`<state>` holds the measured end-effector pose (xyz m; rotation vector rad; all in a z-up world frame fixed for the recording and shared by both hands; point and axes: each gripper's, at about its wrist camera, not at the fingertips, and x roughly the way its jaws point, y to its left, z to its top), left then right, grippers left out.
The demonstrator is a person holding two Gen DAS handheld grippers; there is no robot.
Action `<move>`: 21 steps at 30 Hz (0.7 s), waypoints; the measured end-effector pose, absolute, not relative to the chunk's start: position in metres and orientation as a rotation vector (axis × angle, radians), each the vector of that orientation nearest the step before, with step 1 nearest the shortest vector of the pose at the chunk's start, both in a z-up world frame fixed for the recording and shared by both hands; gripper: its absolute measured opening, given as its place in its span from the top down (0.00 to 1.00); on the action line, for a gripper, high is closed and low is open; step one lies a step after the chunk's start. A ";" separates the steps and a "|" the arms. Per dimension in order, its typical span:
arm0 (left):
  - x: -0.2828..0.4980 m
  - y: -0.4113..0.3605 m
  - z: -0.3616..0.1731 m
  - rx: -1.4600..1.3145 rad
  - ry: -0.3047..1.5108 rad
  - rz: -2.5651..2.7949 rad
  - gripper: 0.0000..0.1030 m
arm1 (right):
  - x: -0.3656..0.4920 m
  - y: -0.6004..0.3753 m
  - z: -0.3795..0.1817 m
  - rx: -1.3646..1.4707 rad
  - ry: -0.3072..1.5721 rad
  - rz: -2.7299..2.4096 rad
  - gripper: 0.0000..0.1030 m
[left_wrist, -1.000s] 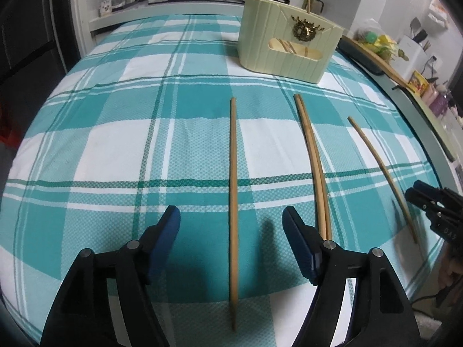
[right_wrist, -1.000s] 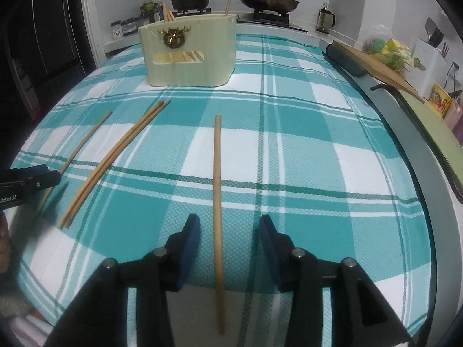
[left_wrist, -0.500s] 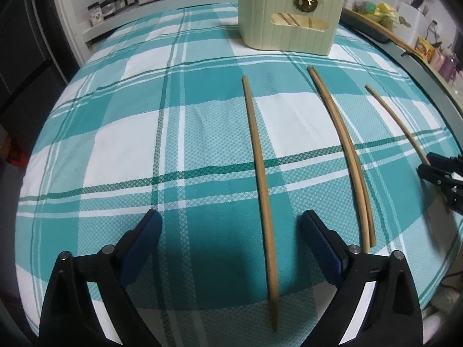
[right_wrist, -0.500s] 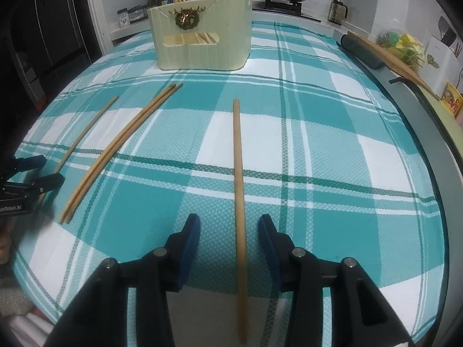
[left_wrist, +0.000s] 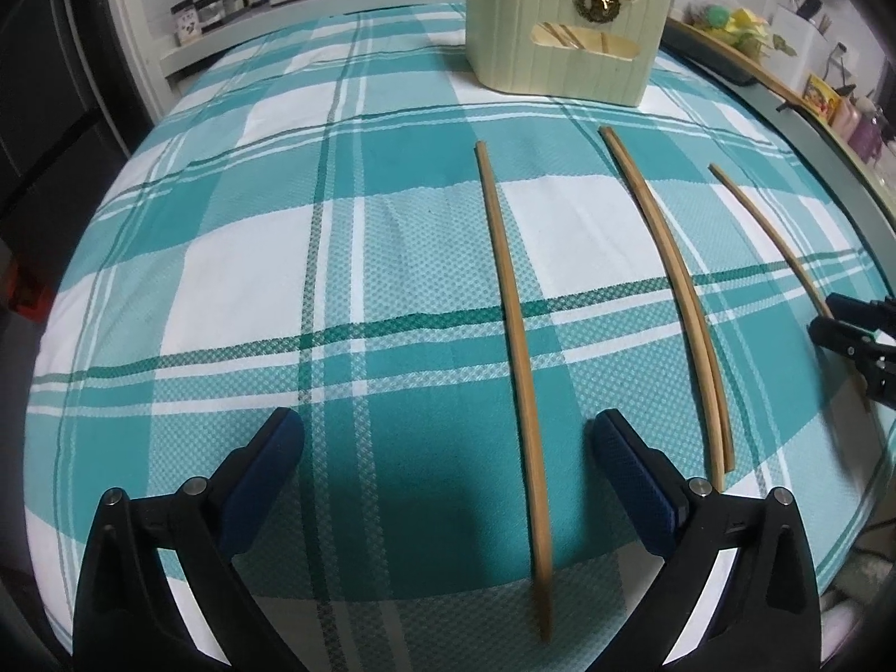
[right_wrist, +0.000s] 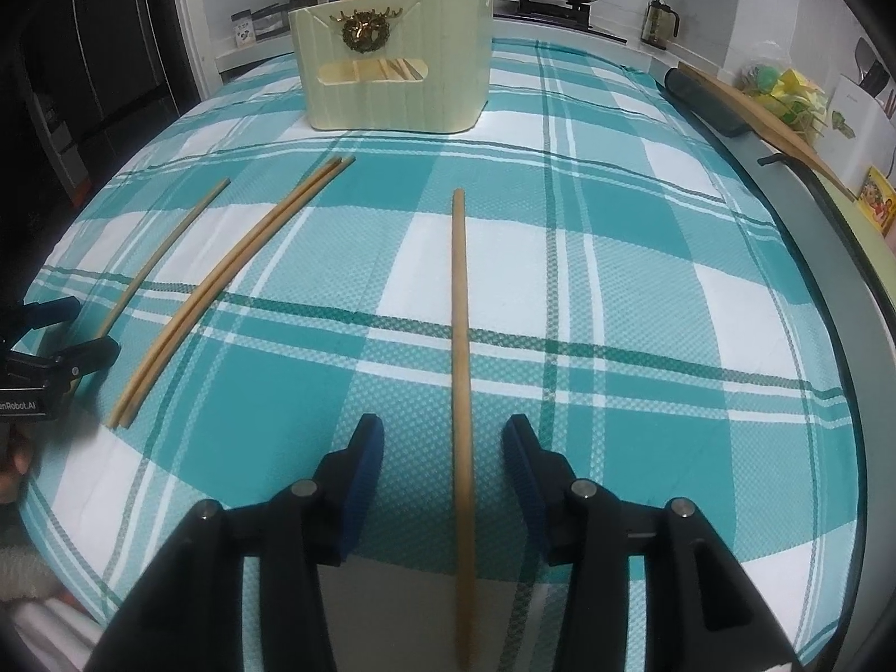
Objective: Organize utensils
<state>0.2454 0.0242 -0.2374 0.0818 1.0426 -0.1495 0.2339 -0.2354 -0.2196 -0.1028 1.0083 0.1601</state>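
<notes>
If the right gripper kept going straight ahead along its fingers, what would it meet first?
The right gripper, open, already straddles a single chopstick lying along its line. Beyond that lies bare tablecloth; the cream utensil holder sits slightly left, though depth is uncertain.

Right gripper (right_wrist: 442, 451) low over the teal plaid tablecloth (right_wrist: 644, 291), jaws apart, straddling a single chopstick (right_wrist: 460, 369) without touching it. Further left, a pair of chopsticks (right_wrist: 235, 285) side by side, then another lone chopstick (right_wrist: 168, 249). Left gripper (right_wrist: 53, 330) at the left edge, fingers spread around that stick's near end. Cream utensil holder (right_wrist: 392, 92) upright at the far side.
</notes>
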 end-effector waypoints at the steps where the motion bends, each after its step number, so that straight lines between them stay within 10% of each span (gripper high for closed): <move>1: 0.246 0.024 -0.237 0.086 1.051 -0.157 0.00 | 0.235 -0.235 -0.219 -0.106 1.016 0.163 0.55; 12: 0.281 0.028 -0.233 0.100 1.113 -0.222 0.05 | 0.250 -0.234 -0.217 -0.158 1.115 0.239 0.55; 21: 0.348 -0.005 -0.225 0.173 1.129 -0.301 0.48 | 0.318 -0.225 -0.215 -0.164 1.135 0.295 0.80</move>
